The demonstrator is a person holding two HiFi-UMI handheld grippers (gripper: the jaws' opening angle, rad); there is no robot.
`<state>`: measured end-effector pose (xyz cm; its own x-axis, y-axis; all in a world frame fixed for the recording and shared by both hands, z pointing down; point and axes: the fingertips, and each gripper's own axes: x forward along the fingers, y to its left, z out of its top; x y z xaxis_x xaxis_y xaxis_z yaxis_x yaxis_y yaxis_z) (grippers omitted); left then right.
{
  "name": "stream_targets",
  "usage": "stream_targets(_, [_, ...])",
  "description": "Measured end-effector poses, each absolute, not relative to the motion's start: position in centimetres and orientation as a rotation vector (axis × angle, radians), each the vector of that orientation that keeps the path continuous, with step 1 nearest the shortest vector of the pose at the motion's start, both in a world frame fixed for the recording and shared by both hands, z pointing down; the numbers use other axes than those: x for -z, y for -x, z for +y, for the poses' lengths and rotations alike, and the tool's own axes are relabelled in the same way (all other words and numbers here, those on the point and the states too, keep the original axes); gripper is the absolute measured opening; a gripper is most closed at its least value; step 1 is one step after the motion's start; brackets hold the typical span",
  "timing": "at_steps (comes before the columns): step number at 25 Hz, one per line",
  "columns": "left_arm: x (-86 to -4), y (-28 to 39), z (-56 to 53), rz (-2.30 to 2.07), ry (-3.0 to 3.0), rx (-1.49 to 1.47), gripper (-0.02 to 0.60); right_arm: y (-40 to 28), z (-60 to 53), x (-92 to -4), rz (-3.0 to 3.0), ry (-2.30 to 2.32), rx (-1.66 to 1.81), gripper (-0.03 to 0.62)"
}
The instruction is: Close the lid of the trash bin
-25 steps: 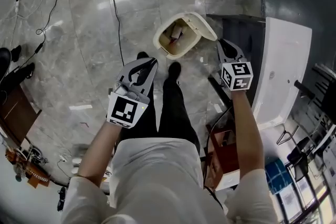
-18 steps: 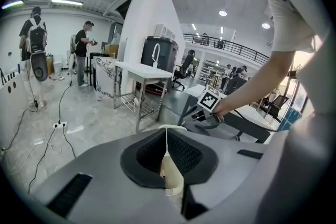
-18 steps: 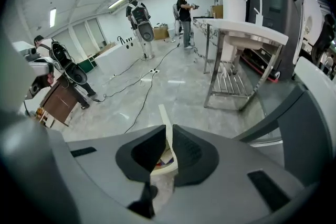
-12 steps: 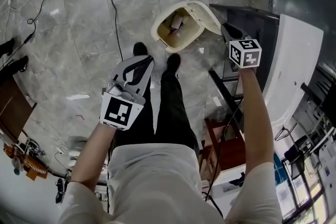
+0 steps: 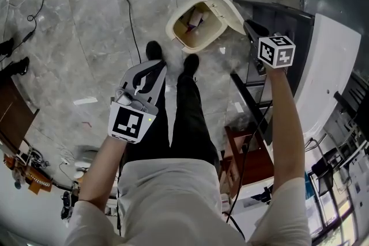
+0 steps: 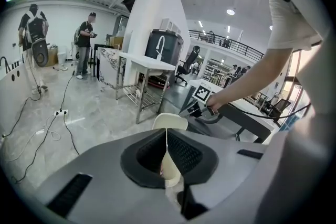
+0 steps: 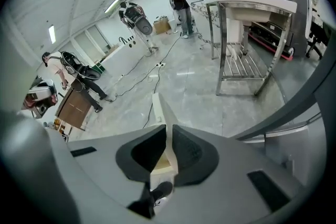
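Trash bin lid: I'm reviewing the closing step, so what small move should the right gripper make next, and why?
Probably nudge the right gripper leftward against the back of the lid, tipping it over. The lid stands open above the trash bin, whose inside shows, and the gripper, fingers together, sits just right of it; contact cannot be told.

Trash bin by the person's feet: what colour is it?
The trash bin is plain cream; the head view shows it best.

Grey floor [image 5: 75, 55], wht table [image 5: 326, 66]
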<state>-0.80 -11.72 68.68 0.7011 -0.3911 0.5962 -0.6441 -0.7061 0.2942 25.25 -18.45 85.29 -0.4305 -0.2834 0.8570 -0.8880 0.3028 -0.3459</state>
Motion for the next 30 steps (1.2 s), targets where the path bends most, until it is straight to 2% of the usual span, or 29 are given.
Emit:
stream_targets(13, [-70.9,1.7,-12.0,-0.857,-2.354,-0.681,0.021,-17.6,-12.1,-86.1,-1.984,-0.944,-1.203,0.035])
stream_targets(21, [-72.8,2.6,-11.9,-0.877,-2.316,-0.689,0.021,-12.2,-7.1,-90.4,-1.943,-0.824,-1.279,0.035])
stream_targets(30, [-75.2,3.6,-11.5,-0.890,-2.296,-0.693,0.021,-9.4,-4.6,-95.0,-1.873,-0.818,-1.328,0.035])
